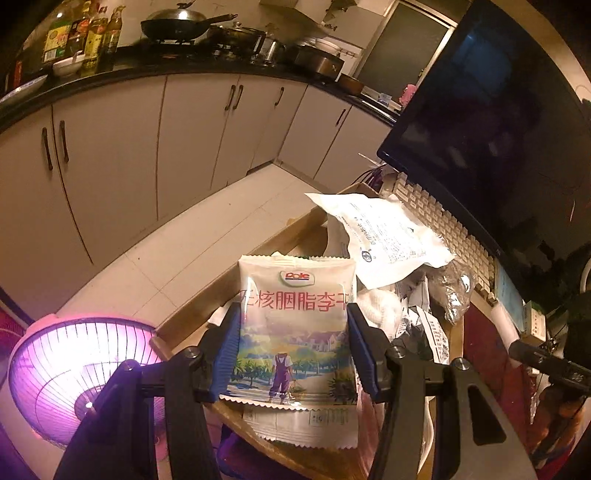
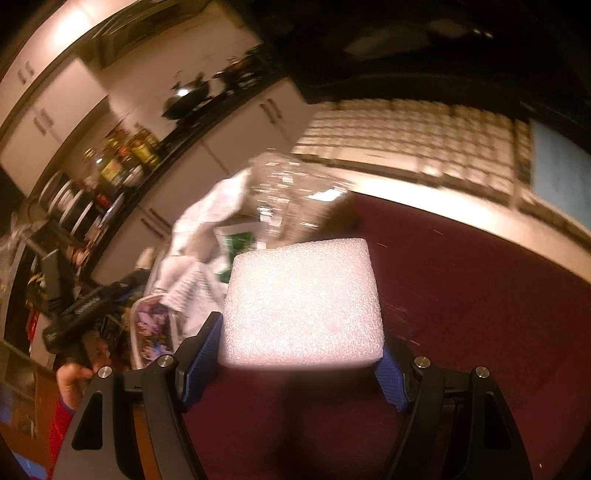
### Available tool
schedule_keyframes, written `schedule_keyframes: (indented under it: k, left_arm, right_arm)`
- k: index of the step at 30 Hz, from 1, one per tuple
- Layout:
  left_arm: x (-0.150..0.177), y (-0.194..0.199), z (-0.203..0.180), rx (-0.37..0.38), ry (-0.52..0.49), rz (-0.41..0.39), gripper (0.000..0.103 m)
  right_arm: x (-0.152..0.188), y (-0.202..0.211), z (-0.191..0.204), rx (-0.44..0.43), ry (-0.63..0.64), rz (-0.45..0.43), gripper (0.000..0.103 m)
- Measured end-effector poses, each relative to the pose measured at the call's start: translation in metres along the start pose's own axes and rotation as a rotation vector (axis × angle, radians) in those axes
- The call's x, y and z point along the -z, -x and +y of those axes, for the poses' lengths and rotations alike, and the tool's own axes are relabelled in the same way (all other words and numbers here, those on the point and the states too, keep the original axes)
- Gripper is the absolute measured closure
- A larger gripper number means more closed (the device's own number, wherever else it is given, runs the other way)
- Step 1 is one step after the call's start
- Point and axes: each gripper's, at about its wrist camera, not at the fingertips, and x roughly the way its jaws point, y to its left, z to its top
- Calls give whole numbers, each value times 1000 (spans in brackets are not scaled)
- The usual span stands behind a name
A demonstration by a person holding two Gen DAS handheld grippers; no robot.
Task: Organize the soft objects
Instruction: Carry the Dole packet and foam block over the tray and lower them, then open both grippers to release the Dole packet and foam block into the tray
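Both fingers (image 1: 356, 350) clamped: snack packet (image 1: 293, 325), foam block (image 2: 303, 306)

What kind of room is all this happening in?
Most likely a home kitchen that doubles as a desk corner: a wok on the stove, oil bottles on the dark counter above white cabinets, plus a monitor and keyboard nearby.

The snack packet (image 1: 295, 325) reads "Dole" above red Chinese characters.
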Motion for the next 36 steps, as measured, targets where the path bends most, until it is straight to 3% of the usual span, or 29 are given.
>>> schedule_keyframes:
  k: [9, 20, 27, 32, 34, 36]
  left_arm:
    - [3, -3, -10, -56, -38, 3, 49]
    - [7, -3, -18, -115, -73, -6, 47]
    - [8, -2, -27, -147, -99, -10, 44]
    - [12, 1, -35, -173, -117, -17, 42]
    - [12, 4, -38, -183, -121, -22, 37]
    - [14, 9, -41, -192, -122, -39, 25]
  right_arm:
    - [-21, -53, 60, -60, 153, 34, 24]
    - [-27, -101, 66, -29, 179, 69, 23]
    - [-27, -101, 72, -25, 199, 49, 23]
    - [-24, -85, 83, -29, 232, 6, 15]
    - [-24, -76, 85, -26, 241, -13, 14]
    - [-23, -66, 84, -29, 238, -33, 12]
